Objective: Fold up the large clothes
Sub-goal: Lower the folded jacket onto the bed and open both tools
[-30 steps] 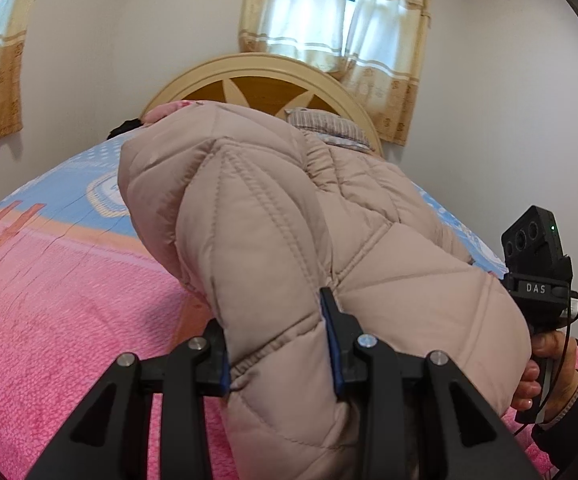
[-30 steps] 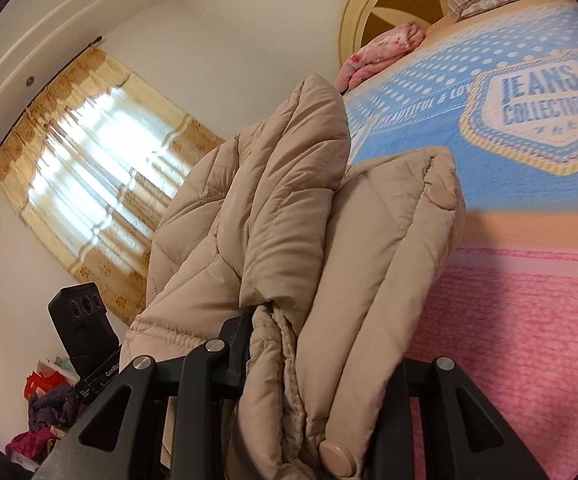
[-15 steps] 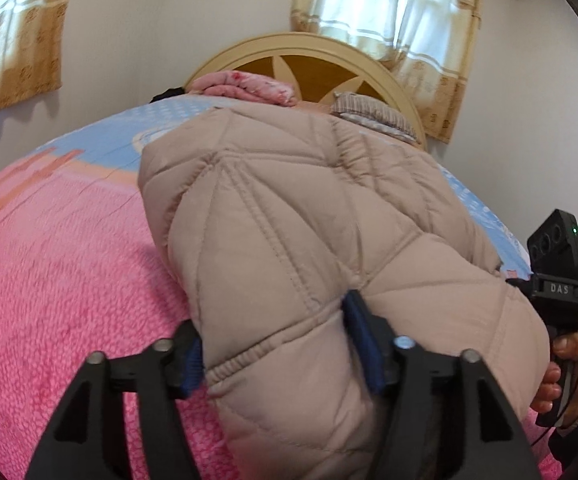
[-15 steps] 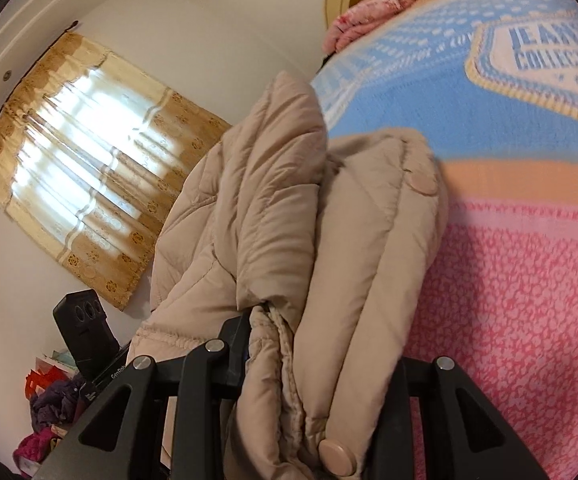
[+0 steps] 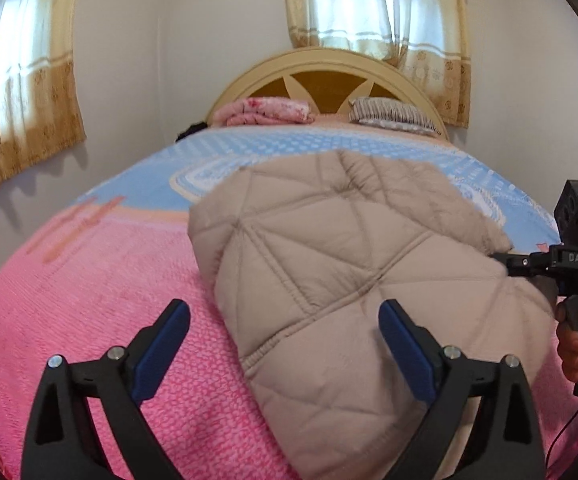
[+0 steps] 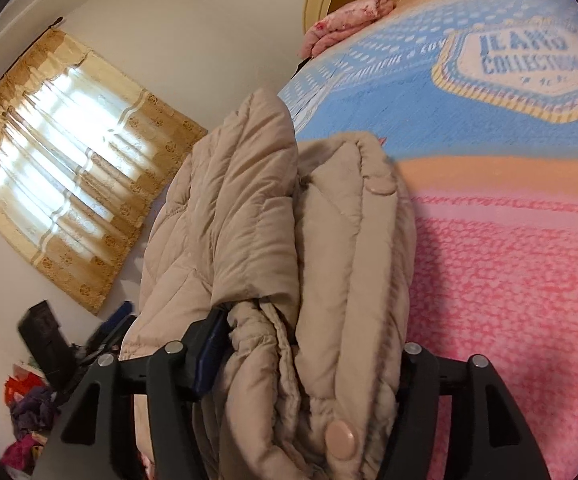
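A beige quilted puffer jacket [image 5: 341, 264] lies folded on the pink and blue bedspread [image 5: 101, 304]. My left gripper [image 5: 285, 312] is low at the jacket's near edge, its jaws opening wide. The left blue pad [image 5: 161, 344] stands clear of the cloth, and the right pad [image 5: 405, 352] sits over it. In the right wrist view the jacket's stacked layers [image 6: 329, 280] fill the gap of my right gripper [image 6: 309, 340], whose jaws are opening. Its left pad [image 6: 211, 352] is beside a loose fold, and its right finger is hidden behind the cloth.
A hand holds the right gripper [image 5: 569, 264] at the jacket's right edge. A pink blanket [image 5: 265, 111] and striped pillow [image 5: 389, 114] lie by the wooden headboard [image 5: 329, 80]. Curtained windows stand on two walls. Piled clothes [image 6: 29, 412] lie on the floor at the left.
The jacket has come down from held up to lying on the bed. My left jaws spread and let go of its edge. My right jaws widened around the stacked layers.
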